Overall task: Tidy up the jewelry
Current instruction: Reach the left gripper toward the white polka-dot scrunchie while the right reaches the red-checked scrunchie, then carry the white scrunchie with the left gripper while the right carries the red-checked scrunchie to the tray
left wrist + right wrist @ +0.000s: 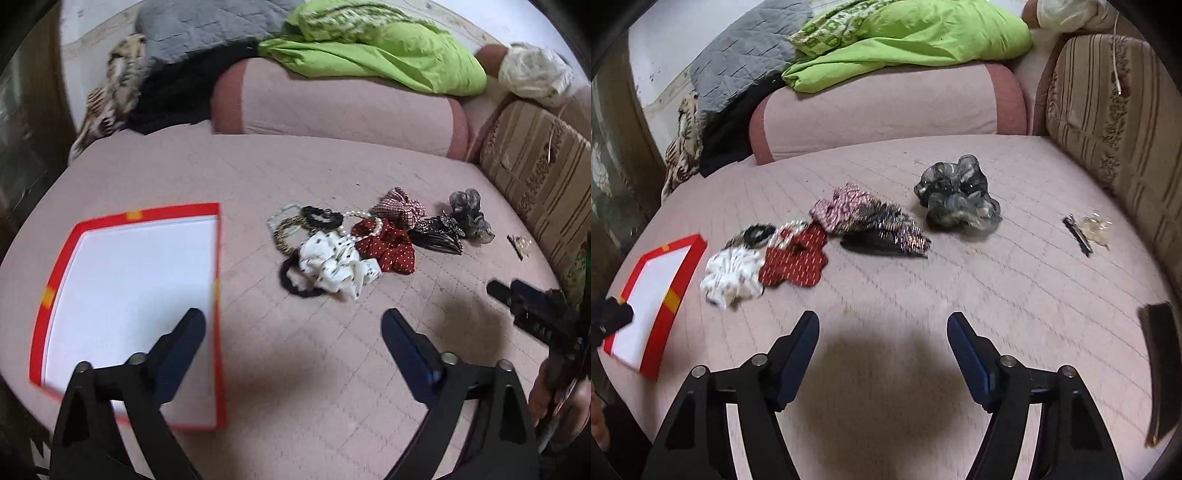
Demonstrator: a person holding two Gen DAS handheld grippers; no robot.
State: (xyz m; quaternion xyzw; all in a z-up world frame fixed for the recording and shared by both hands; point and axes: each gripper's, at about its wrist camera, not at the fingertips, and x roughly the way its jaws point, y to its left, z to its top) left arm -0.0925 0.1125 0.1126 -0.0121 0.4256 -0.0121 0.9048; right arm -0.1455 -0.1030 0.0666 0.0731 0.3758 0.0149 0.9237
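above the pink bed (295,369), the left tool (293,323) and right tool (882,325) are hovering wide open, gripping nothing; beyond are lying the red box (218,295), scrunchies (332,266) and pearl bracelet (369,218).

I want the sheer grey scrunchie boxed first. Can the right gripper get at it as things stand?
Probably yes. The right gripper is open and empty, and the grey scrunchie lies apart from the pile on the bedcover, with only bare cover between them.
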